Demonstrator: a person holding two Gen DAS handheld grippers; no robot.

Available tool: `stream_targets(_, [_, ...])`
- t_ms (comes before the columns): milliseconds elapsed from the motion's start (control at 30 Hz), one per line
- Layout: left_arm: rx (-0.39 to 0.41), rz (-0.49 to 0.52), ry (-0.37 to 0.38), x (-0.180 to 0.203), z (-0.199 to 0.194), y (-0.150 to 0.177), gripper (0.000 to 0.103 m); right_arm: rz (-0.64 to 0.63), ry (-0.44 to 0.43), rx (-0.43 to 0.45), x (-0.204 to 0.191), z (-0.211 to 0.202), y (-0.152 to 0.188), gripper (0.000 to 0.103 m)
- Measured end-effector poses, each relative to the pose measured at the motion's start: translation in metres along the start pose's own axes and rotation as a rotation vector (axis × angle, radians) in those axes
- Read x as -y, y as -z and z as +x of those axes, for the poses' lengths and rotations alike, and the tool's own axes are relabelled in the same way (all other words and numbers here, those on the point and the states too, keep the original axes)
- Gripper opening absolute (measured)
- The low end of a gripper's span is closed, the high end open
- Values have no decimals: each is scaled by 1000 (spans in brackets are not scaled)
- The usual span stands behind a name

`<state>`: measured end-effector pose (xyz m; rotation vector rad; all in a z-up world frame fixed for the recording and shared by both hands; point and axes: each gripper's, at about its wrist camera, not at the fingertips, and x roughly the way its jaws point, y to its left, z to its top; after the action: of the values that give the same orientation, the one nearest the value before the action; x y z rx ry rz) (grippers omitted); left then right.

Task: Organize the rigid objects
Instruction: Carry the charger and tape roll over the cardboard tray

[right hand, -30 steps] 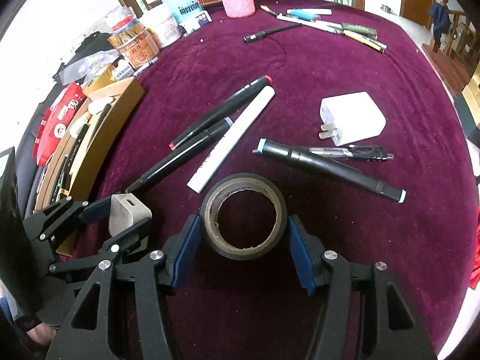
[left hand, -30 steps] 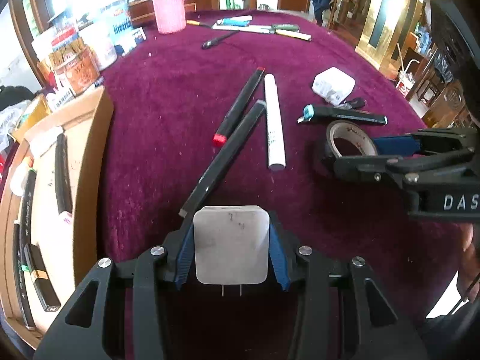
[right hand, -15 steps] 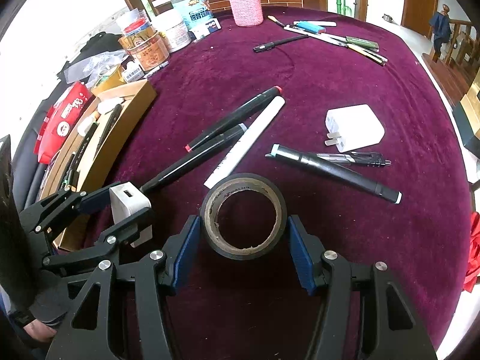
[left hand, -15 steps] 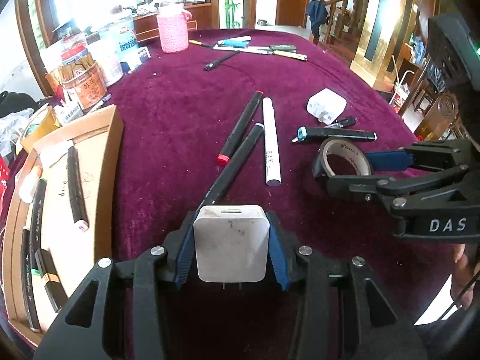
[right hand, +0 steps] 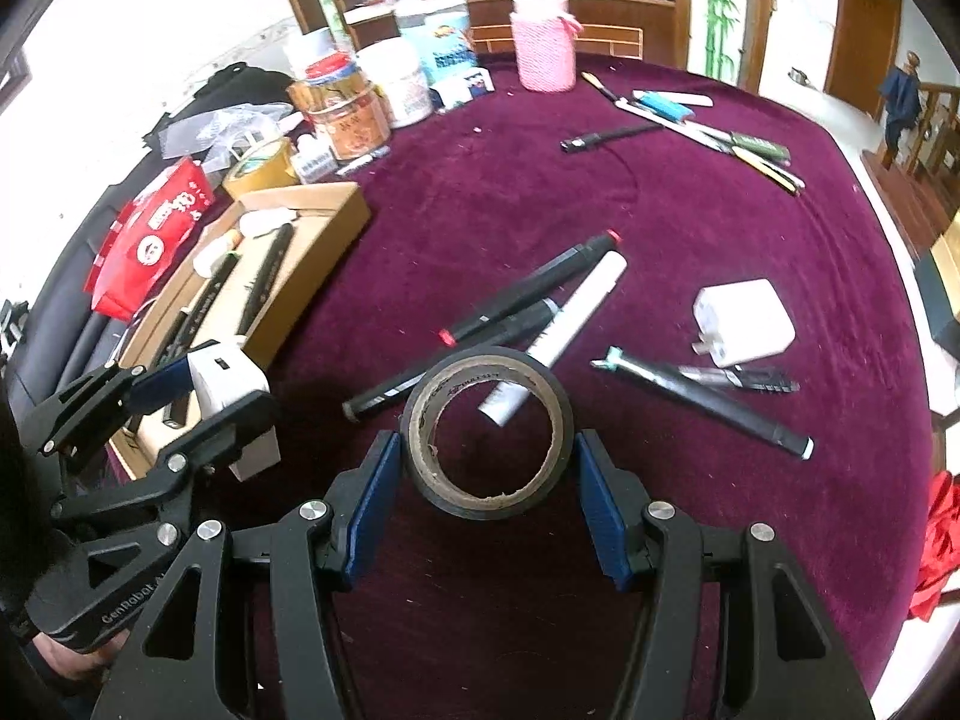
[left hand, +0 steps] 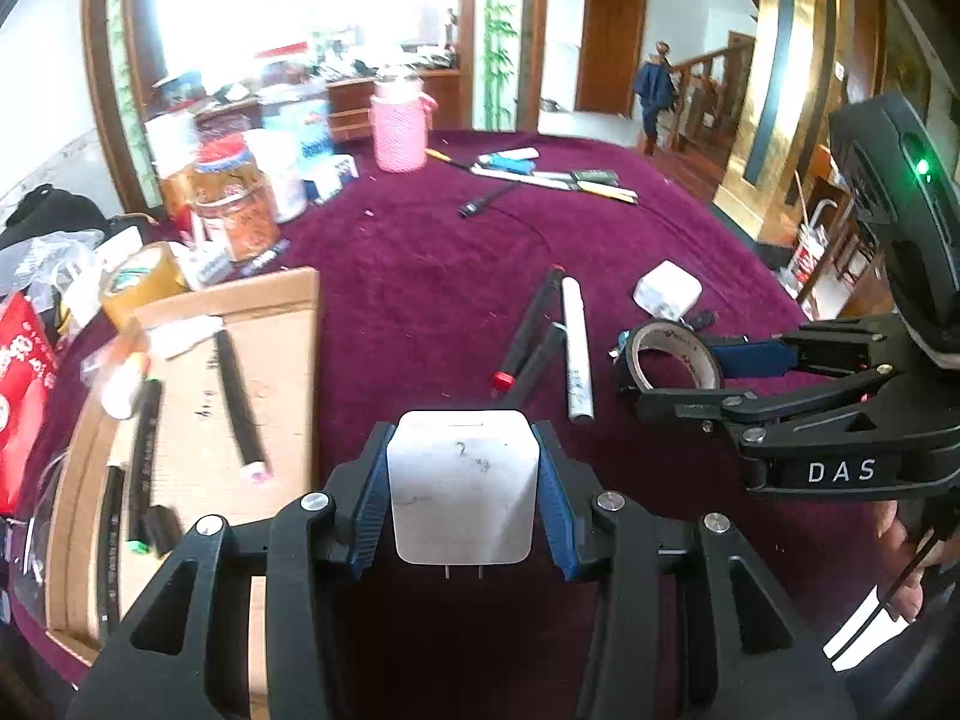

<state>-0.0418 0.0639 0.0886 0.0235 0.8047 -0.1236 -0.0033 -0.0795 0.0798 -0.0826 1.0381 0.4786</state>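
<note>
My left gripper is shut on a white charger plug, its prongs pointing back toward the camera, held above the purple cloth beside the cardboard tray. My right gripper is shut on a black tape roll, which is lifted over the markers. From the right wrist view, the left gripper with the charger hangs over the tray's near corner. In the left wrist view the tape roll sits to the right in the right gripper.
Several markers lie in the tray. On the cloth are a black marker, a white marker, a second white charger and a dark pen. Jars, a pink holder and a red packet stand behind.
Both grippers have risen with their loads. The left one has carried the charger toward the cardboard tray, and the right one has lifted the tape over the markers.
</note>
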Motion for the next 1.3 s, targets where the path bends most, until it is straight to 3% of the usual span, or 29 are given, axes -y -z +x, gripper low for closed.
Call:
stream_targets(333, [66,-99,-73,-45,-29,1,43,-74,-37,6,-43,4,-16,53])
stream_targets(700, [63,-173,-120,-98,-35,11,43,-154,-96,12,-110,20,-51,53])
stream_targets(933, [17,-185,-101,-127,-20,12,43,-154,-112,3,-142,47,-80,53])
stream_targets(1300, [-45,-165,-48,-148,14,5,43,-105,-80,-57,-156,99,-114,53])
